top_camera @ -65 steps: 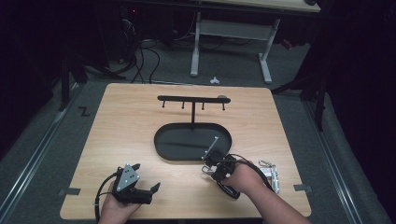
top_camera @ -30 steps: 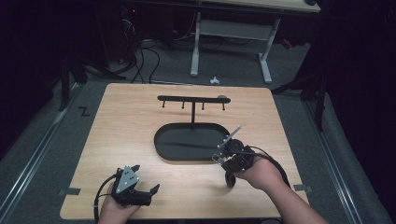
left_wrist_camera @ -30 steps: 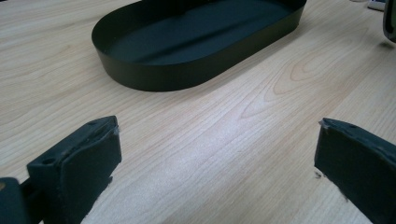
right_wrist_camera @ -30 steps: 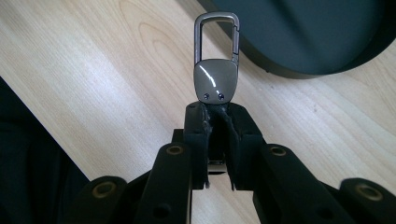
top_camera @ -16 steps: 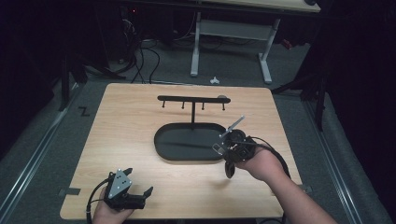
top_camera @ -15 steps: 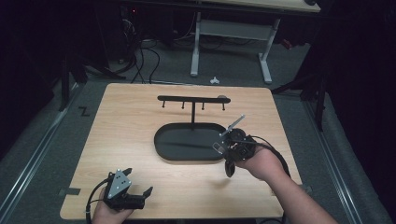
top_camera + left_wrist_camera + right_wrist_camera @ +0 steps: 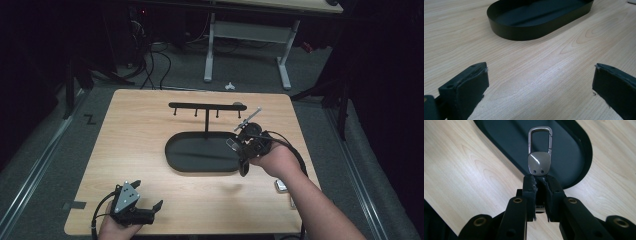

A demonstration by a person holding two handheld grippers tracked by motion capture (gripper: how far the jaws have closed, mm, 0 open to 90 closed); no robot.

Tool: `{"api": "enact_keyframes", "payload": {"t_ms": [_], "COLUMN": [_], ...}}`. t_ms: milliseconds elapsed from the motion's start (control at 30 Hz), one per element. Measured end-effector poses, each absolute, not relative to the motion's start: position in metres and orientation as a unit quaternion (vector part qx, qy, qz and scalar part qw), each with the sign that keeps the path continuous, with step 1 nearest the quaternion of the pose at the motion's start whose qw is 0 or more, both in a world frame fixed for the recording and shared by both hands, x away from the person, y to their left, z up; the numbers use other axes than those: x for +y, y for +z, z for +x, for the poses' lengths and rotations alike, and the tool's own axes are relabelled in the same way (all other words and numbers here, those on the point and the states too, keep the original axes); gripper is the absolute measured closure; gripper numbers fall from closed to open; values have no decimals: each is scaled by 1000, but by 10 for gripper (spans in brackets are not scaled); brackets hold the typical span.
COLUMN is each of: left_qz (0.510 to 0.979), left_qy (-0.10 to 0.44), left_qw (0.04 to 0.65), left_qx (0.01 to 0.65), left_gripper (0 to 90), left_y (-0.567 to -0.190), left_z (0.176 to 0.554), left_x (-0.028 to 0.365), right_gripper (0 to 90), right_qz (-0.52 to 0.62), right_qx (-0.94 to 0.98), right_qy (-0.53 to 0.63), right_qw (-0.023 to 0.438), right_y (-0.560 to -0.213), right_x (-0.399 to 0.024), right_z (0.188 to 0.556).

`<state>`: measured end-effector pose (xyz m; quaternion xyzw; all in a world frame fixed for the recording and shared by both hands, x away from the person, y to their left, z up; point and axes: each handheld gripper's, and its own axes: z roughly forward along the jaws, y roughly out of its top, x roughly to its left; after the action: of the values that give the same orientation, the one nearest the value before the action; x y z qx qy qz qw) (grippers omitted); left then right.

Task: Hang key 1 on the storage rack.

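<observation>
The right gripper (image 7: 243,142) is carrying a metal key clip (image 7: 539,157) up and away from the near right part of the table, where it was low beside the small metal pieces (image 7: 281,186) about two seconds ago; it is now hanging over the right end of the black oval tray (image 7: 175,150), just near of the black hook rack (image 7: 206,106). Its jaws are clamped on the clip's flat tab, with the carabiner loop sticking out past the tips and pointing over the tray floor. That lift is suggesting the pick-up is done and the clip is heading for one of the rack's pegs, probably at the right end. The left gripper (image 7: 145,212) is resting at the near left edge of the wooden table (image 7: 135,130), jaws spread wide with nothing between them, having drifted only slightly nearer
</observation>
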<state>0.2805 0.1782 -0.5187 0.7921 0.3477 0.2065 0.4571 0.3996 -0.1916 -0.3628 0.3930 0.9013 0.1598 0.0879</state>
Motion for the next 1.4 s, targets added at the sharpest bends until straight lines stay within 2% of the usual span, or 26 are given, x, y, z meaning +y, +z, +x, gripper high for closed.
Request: {"api": "enact_keyframes", "payload": {"t_ms": [967,1400], "left_qz": [797,799], "left_qy": [201,200], "left_qw": [457,455], "left_qx": [341,339], "left_gripper": [12,13], "left_y": [-519,-520], "left_z": [279,279], "left_x": [177,177], "right_gripper": [805,805], "right_qz": [408,405], "right_qx": [884,883], "right_qy": [198,201], "right_qw": [116,122], "right_y": [-330,-329], "right_x": [-174,-158], "right_z": [440,453]}}
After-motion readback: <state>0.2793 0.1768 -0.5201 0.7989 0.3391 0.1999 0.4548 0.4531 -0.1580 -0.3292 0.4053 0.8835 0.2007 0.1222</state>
